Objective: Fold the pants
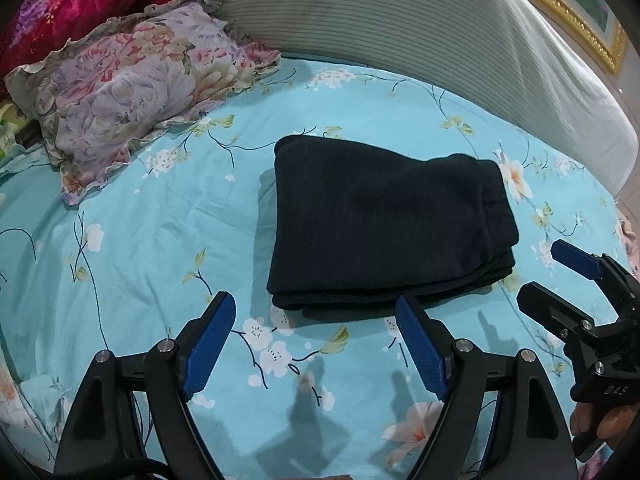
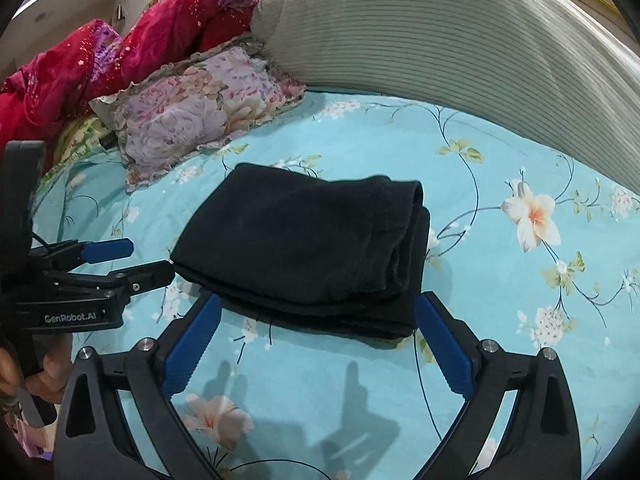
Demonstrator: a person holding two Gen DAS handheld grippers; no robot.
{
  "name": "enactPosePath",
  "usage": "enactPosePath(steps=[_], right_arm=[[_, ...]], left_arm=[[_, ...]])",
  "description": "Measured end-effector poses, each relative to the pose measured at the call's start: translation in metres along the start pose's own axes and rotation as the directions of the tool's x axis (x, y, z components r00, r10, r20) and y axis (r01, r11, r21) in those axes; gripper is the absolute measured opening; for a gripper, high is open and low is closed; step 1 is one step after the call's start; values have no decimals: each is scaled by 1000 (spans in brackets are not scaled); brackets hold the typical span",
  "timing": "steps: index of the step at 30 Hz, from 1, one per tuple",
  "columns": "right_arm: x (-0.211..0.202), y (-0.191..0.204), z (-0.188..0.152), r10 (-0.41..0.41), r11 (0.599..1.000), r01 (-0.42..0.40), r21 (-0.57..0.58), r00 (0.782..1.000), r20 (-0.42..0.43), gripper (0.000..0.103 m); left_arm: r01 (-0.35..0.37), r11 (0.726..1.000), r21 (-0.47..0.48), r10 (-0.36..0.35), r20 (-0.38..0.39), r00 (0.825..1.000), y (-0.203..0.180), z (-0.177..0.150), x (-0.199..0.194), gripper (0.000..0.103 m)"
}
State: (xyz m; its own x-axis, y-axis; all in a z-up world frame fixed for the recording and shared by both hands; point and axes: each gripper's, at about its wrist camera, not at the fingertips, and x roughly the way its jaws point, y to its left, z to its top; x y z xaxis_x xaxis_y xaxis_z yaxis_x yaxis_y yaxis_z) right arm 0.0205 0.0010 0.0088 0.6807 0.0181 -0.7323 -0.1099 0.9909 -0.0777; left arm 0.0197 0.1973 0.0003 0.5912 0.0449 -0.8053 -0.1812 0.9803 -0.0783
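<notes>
The black pants [image 1: 384, 224] lie folded into a thick rectangle on the light blue floral bedsheet [image 1: 160, 240]; they also show in the right wrist view [image 2: 308, 252]. My left gripper [image 1: 316, 312] is open and empty, just short of the pants' near edge. My right gripper [image 2: 318, 312] is open and empty, its blue fingertips [image 2: 424, 308] at the pants' near edge. The right gripper also shows at the right of the left wrist view [image 1: 540, 272], and the left gripper at the left of the right wrist view [image 2: 148, 258]. Both hover above the sheet.
A floral ruffled pillow [image 1: 132, 92] lies at the back left, with red bedding [image 2: 120, 48] behind it. A large striped grey-white bolster [image 1: 420, 32] runs along the back. A gold picture frame [image 1: 568, 20] is on the wall.
</notes>
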Motion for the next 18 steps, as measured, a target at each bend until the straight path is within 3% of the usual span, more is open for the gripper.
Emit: enactPosePath(steps=[18], right_arm=[[25, -3, -15, -52, 998, 52, 26, 998, -28, 98]], left_arm=[[-19, 1000, 20, 20, -29, 999, 3, -9, 28, 84]])
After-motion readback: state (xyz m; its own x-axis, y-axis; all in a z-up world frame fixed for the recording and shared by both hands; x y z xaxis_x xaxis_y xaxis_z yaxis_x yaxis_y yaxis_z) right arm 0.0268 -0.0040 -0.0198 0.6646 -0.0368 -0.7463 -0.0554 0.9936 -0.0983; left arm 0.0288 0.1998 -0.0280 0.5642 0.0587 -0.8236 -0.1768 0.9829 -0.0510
